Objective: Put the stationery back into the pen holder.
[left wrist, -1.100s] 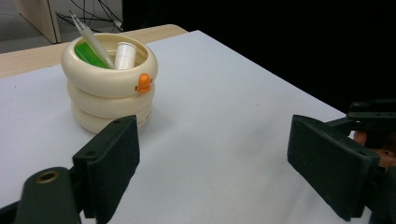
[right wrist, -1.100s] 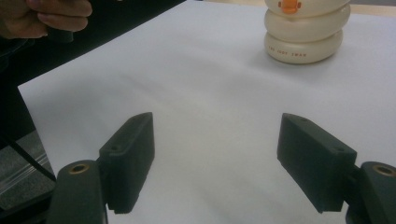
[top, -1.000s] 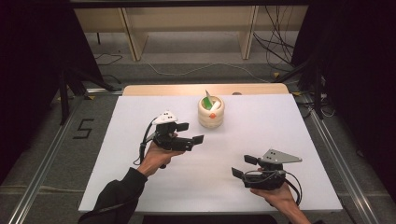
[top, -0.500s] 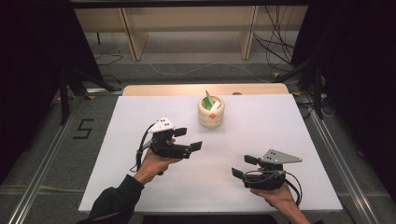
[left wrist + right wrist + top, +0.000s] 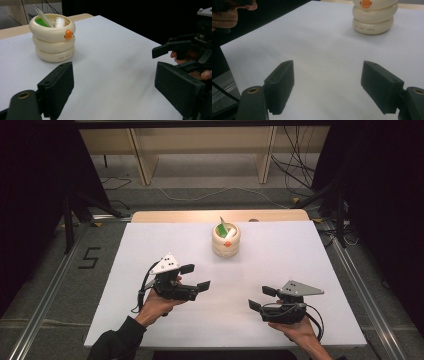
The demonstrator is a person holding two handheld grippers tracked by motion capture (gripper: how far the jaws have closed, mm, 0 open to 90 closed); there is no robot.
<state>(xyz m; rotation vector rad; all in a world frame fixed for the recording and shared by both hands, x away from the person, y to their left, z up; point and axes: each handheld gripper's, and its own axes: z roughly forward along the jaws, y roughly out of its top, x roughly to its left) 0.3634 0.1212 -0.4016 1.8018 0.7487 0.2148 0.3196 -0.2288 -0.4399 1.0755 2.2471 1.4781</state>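
Observation:
A cream holder [image 5: 226, 240] made of stacked rings with an orange beak stands at the far middle of the white table [image 5: 310, 270]. It holds a pen, a green piece and a white cylinder. My left gripper [image 5: 195, 277] is open and empty, near and to the left of the holder, pointing right. At the near right, my right gripper [image 5: 261, 298] is open and empty, pointing left. In the left gripper view the holder [image 5: 52, 37] is at upper left beyond my open gripper [image 5: 117, 87], with the right gripper [image 5: 172, 56] at the right. The right gripper view shows the holder [image 5: 374, 17] far beyond my open gripper [image 5: 328, 85].
A wooden strip [image 5: 165, 216] runs along the table's far edge. Metal rails flank the table, and a "5" mark [image 5: 89, 257] is on the floor at the left. Shelf legs and cables lie on the floor behind. A hand [image 5: 227, 15] shows at the right gripper view's upper left.
My left gripper has drawn back from the holder toward the near edge, still open. The right gripper has stayed where it was.

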